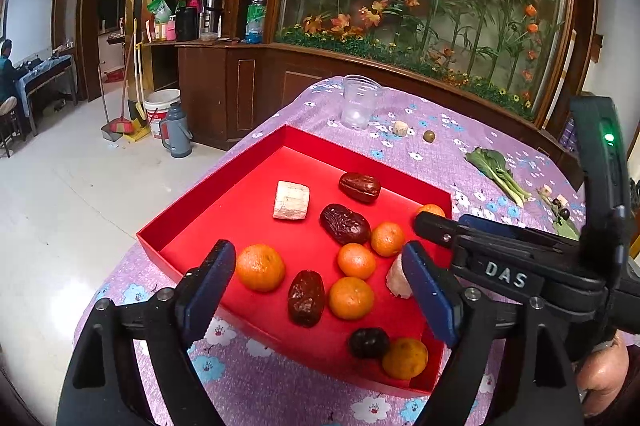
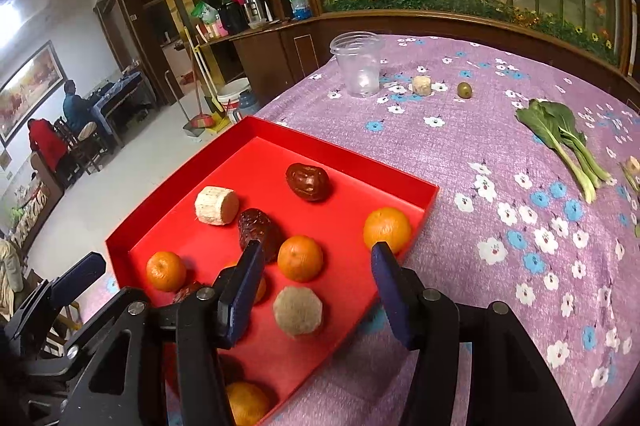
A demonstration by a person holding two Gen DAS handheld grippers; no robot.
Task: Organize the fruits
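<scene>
Hovering over the red tray (image 1: pixel 224 182) of tangerines (image 1: pixel 260 267) and dates (image 1: pixel 345 224), I keep both tongs (image 1: pixel 320 290) (image 2: pixel 316 286) released, grasping nothing.

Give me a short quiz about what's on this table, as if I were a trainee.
1. True or false: the clear cup stands inside the red tray.
2. Which lies on the cloth outside the tray? A) the leafy green B) every orange C) every date
3. How do the jaws of the left tool and the right tool stand?

Key
1. False: it stands on the cloth beyond the tray.
2. A. The oranges, such as the one in the tray's near corner, and the dates, such as the farthest one, lie in the tray.
3. Both stand open, gripping nothing.
</scene>
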